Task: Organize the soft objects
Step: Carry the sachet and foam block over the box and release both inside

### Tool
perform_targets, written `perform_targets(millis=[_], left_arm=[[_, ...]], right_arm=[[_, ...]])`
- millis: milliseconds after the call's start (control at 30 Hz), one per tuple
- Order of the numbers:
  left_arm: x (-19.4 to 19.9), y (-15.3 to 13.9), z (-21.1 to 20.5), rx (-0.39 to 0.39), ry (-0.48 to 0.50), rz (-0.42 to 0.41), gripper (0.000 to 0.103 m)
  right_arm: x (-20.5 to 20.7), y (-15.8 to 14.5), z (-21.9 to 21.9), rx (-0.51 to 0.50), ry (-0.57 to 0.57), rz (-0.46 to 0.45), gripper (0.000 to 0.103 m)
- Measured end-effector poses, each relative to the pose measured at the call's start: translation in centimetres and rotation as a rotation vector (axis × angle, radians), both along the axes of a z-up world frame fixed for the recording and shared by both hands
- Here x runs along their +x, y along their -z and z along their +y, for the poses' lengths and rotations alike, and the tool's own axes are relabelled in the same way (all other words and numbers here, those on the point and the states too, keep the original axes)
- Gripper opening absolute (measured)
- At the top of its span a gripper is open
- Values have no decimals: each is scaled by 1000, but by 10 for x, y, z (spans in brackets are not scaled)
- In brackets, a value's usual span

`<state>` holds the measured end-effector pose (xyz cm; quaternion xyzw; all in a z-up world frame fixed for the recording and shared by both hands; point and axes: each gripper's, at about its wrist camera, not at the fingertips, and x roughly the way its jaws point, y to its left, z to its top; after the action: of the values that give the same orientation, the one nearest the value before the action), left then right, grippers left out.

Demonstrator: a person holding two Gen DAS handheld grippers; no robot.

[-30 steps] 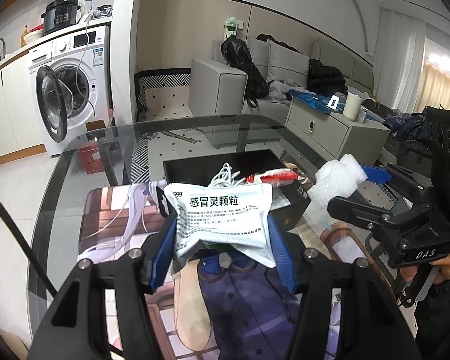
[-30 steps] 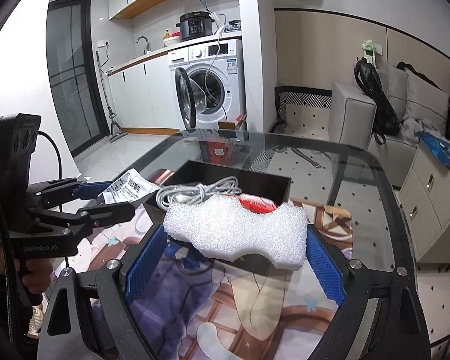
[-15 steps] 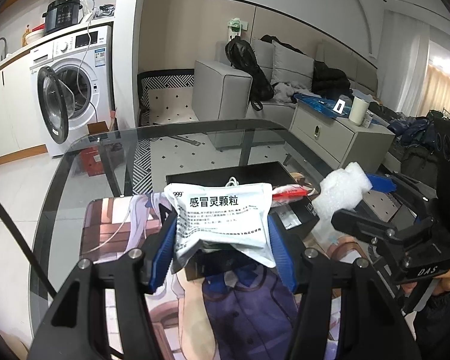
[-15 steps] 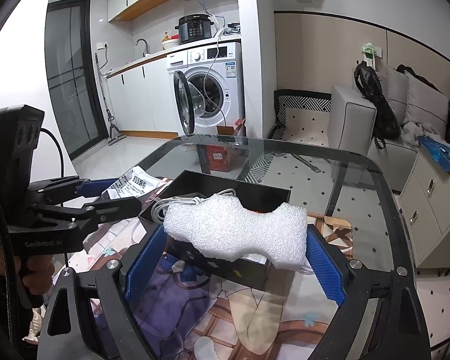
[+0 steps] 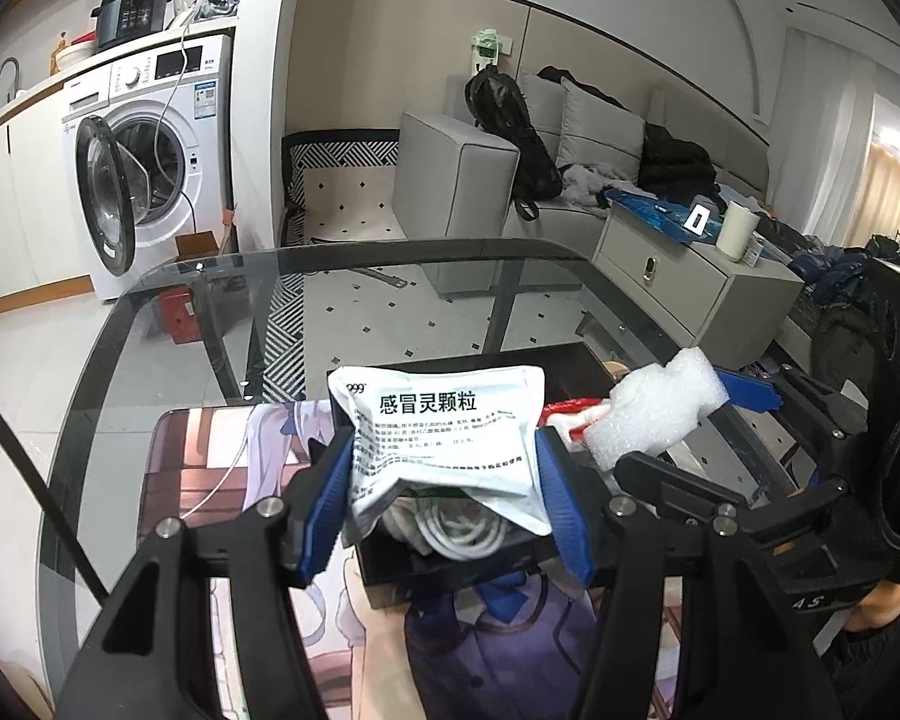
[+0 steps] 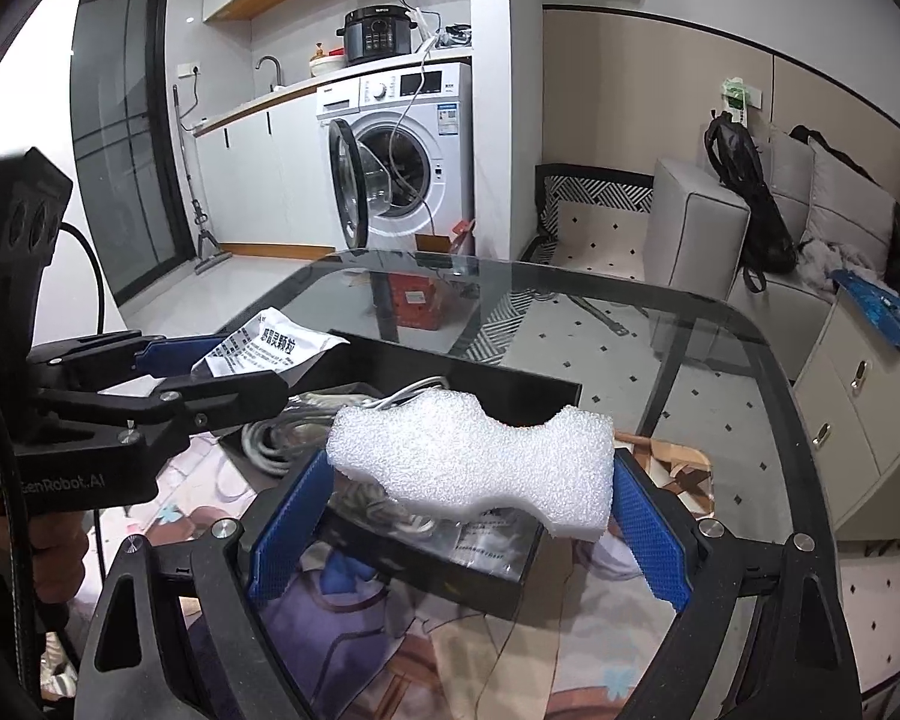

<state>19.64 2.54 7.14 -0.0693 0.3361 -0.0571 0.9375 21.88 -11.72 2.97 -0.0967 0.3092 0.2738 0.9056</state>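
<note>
My left gripper (image 5: 444,489) is shut on a white medicine pouch (image 5: 444,438) with black print, held above the near edge of a black open box (image 5: 450,570). The same pouch (image 6: 270,351) and left gripper (image 6: 210,369) show at the left of the right wrist view. My right gripper (image 6: 468,516) is shut on a white foam block (image 6: 474,462) over the black box (image 6: 450,570). That foam block (image 5: 654,411) appears to the right of the pouch in the left wrist view. White coiled cable (image 5: 456,531) and a red item (image 5: 564,411) lie in the box.
The box stands on an illustrated mat (image 5: 210,456) on a glass table (image 5: 150,330). Beyond the table are a washing machine (image 5: 144,162) with its door open, a grey sofa (image 5: 468,180) and a low cabinet (image 5: 690,288). A hand (image 6: 6,546) holds the left gripper.
Both grippers have moved forward over the black box with their loads. The box now lies lower and nearer in both views, directly beneath the pouch and foam.
</note>
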Motion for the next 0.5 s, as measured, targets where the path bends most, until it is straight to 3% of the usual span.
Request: perform_targets(millis=[500], left_arm=[[28,20,-1,27,-13,41,58]], right_arm=[[21,6,9,-41,-5,-5,92]])
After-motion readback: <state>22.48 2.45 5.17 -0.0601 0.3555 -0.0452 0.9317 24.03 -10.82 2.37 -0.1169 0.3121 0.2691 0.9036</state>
